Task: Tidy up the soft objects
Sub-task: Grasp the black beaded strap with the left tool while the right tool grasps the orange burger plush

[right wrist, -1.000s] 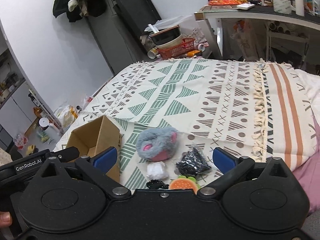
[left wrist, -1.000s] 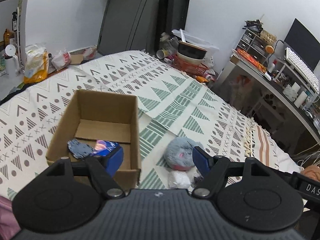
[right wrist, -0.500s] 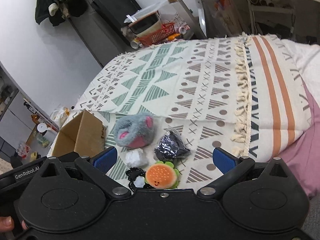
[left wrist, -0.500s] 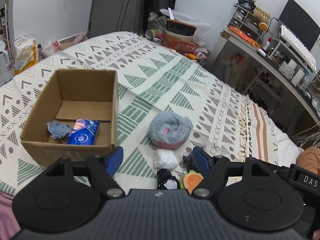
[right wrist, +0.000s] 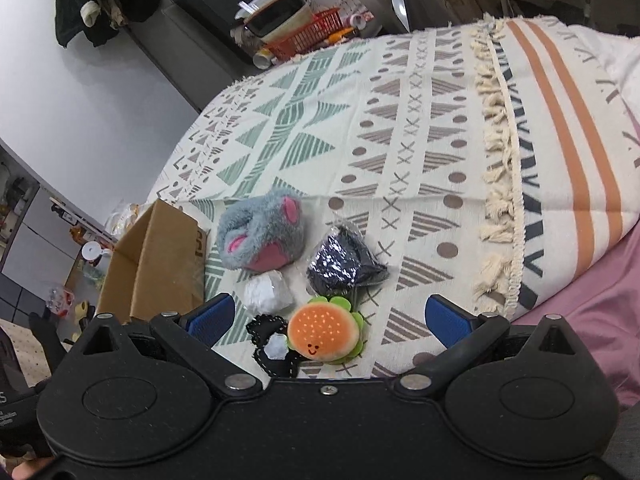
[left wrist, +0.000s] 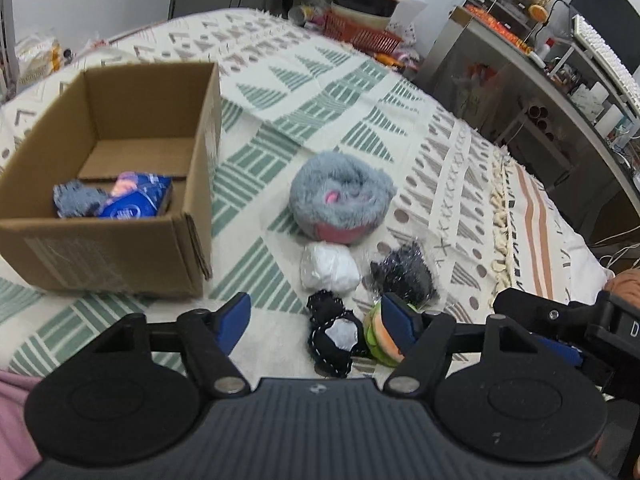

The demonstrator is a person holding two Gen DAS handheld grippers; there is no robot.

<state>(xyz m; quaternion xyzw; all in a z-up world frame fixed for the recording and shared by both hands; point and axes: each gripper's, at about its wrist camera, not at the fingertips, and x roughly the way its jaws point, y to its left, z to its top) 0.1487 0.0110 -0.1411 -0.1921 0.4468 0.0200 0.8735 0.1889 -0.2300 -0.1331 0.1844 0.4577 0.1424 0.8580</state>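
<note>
Lying bunched near the bed's near edge, the burger plush (right wrist: 323, 333), black pouch (right wrist: 272, 350), white bundle (right wrist: 267, 295), dark wrapped bundle (right wrist: 340, 264) and grey plush slipper (right wrist: 260, 236) probably await sorting into the cardboard box (left wrist: 120, 204) just beside them, which already holds a blue packet (left wrist: 136, 202) and grey cloth (left wrist: 76, 200). Both the left gripper (left wrist: 316, 320) and right gripper (right wrist: 328, 320) hover spread apart, empty. Motion blur hides the packet's print; the right view cuts off the box's interior.

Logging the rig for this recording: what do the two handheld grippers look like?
Both are black plastic with two round discs at the base and linkage arms with silver pivot screws, ending in blue finger pads. The left gripper has a ribbed grey top; the right gripper is smooth.
</note>
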